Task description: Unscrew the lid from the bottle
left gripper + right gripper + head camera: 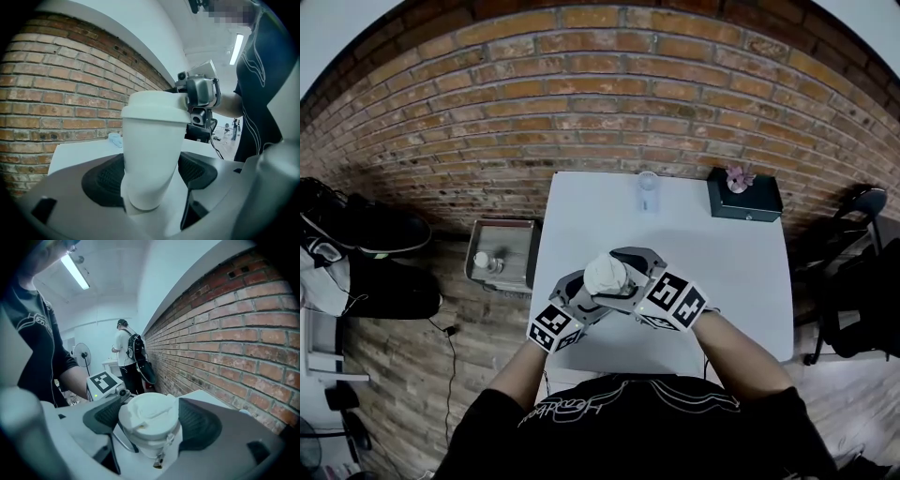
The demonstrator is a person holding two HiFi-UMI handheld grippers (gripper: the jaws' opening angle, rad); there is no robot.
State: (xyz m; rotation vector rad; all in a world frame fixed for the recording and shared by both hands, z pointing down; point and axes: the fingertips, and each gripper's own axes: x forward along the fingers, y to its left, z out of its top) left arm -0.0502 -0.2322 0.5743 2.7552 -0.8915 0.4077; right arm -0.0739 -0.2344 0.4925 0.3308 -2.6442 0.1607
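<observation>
Left gripper: clamped on the bottle, a dark ribbed pad pressed against each side of its lower body.
Right gripper: jaws set wide and closed on the lid, one pad against each side of it.
Bottle: white, held in the air between the two grippers, above the near half of the table and close to the person's chest; it leans a little in the left gripper view.
Lid: white, on the bottle's neck, and its top faces up at the head camera.
Marker cubes: one on each gripper, the left one out over the table's near edge, the right one just beside the bottle.
Arms: both forearms come up from the bottom of the head view, in a black shirt with short sleeves.
Table: white, its far edge against the brick wall.
Clear cup: at the middle of the table's far edge, well apart from the grippers.
Dark box: on the far right corner, with a pink flower on top of it.
Grey tray: just off the table's left edge, with a small pale item in it that I cannot identify.
Background person: stands by the brick wall in the right gripper view with a backpack on, near a fan.
</observation>
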